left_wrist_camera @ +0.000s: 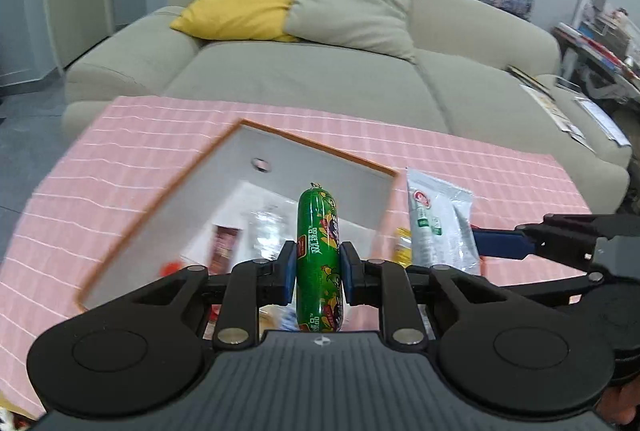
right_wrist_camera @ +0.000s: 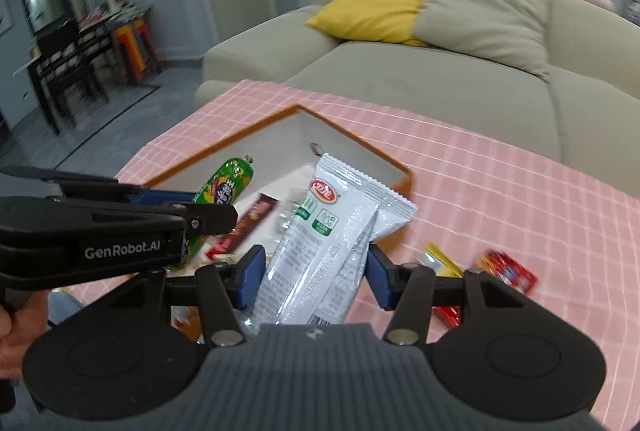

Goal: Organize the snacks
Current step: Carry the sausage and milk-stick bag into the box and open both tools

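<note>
My left gripper is shut on a green sausage stick, held upright above the white box with an orange rim. The same green sausage stick and the left gripper show at the left of the right wrist view. My right gripper is shut on silver-white snack packets, which stick up over the box's near corner. In the left wrist view these packets stand at the right. Inside the box lie a dark red bar and clear wrappers.
The box rests on a pink checked tablecloth. Red and yellow snack packets lie on the cloth to the right. A beige sofa with yellow and grey cushions stands behind the table. A dark dining table and chairs stand far left.
</note>
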Demonstrator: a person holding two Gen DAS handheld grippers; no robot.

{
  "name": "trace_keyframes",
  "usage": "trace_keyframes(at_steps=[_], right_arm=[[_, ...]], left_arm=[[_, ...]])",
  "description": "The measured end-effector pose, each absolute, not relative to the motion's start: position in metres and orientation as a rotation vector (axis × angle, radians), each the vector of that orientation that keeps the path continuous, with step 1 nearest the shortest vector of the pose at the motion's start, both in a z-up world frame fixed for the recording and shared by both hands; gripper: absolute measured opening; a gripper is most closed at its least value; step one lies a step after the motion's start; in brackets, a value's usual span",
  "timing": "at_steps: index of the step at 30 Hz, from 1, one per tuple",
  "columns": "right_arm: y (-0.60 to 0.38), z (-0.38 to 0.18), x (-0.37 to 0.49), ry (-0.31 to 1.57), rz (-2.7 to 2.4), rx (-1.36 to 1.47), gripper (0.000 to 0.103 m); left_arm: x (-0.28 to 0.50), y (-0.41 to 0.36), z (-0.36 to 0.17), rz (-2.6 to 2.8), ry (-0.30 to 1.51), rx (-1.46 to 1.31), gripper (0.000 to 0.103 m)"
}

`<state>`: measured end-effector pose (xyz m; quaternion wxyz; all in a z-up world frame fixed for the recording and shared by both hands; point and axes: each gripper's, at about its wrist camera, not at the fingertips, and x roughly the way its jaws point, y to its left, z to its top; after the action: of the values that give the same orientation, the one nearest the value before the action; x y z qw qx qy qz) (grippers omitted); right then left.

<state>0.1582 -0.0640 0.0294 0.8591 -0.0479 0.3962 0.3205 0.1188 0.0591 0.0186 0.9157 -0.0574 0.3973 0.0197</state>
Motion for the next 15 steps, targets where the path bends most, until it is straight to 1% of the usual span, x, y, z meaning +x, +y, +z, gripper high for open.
trace_keyframes(at_steps=[6,9,15], right_arm=[[-0.008,0.035,0.194,0.906,0.727,-0.114,0.052],[0.024,0.023,0.214,0.947,0.722,-0.181,0.052],[0.066,-0.015,0.239,1.018,0.692,-0.363,0.052]], left_arm=[[0.144,0.102,0.018,0.083,0.852,-0.169,0.024],[0.159,0.121,0.004,0.08,0.901,-0.224,0.024],[0.187,0.136,-0.03,0.096,1.01,-0.167,0.024]])
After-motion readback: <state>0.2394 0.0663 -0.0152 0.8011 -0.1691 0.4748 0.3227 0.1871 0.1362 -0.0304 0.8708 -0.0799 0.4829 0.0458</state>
